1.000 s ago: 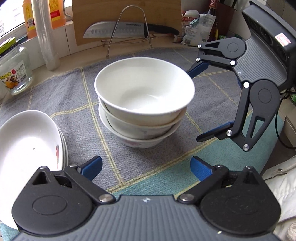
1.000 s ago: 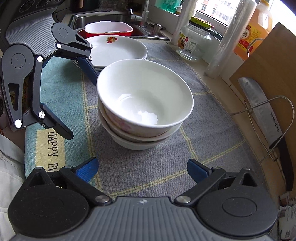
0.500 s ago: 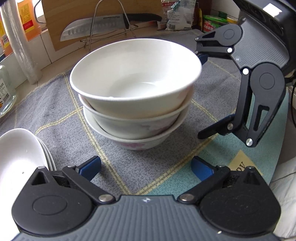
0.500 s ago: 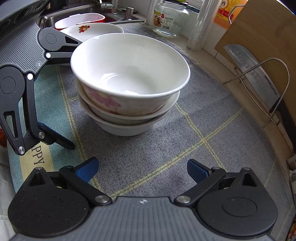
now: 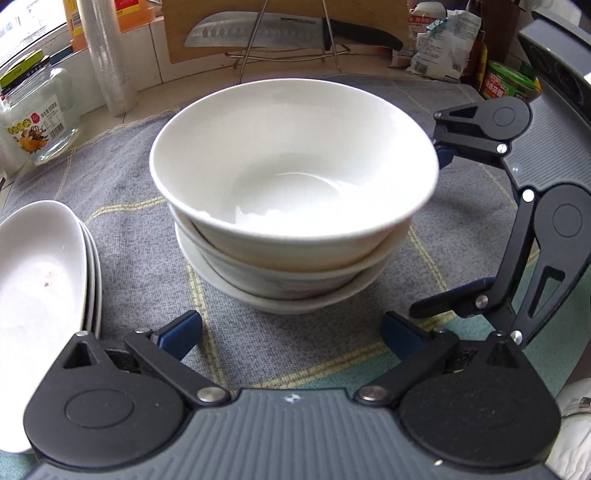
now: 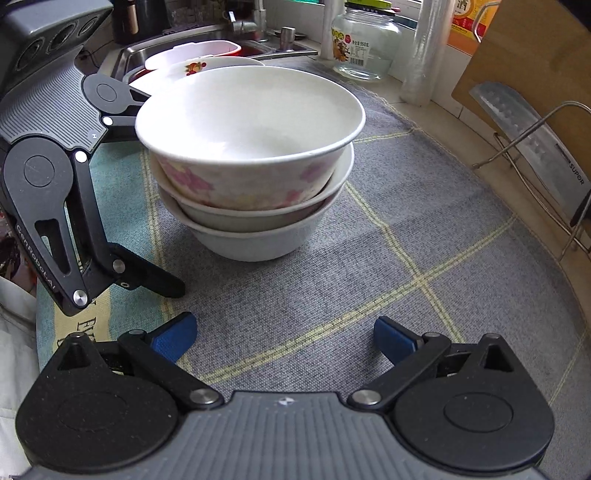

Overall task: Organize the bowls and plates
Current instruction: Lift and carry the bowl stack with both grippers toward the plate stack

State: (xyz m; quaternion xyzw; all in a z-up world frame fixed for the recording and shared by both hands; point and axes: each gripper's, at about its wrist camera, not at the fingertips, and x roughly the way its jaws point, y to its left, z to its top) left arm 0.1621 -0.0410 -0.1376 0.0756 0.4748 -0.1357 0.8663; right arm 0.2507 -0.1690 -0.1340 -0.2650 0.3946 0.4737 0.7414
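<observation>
Three white bowls are nested in a stack (image 5: 295, 177) (image 6: 251, 122) in the middle of a grey checked mat (image 5: 140, 155); the top one has pink flowers on its outside. My left gripper (image 5: 291, 332) is open, low over the mat, just short of the stack. From the other side my right gripper (image 6: 284, 334) is open too, a little farther off. Each shows in the other's view: right gripper (image 5: 439, 232), left gripper (image 6: 159, 199), with one finger partly hidden behind the bowls. A stack of white plates (image 5: 40, 288) (image 6: 192, 68) lies beside the bowls.
A glass jar (image 5: 37, 118), a plastic roll (image 5: 110, 55) and a knife on a wire rack (image 5: 258, 33) against a wooden board line the back. Packets (image 5: 439, 44) stand at the back right. A sink with a red-and-white basin (image 6: 199, 51) lies past the plates.
Both grippers have come lower and closer to the bowl stack, which now fills more of each view. Both stayed open. The bowls and plates have not moved.
</observation>
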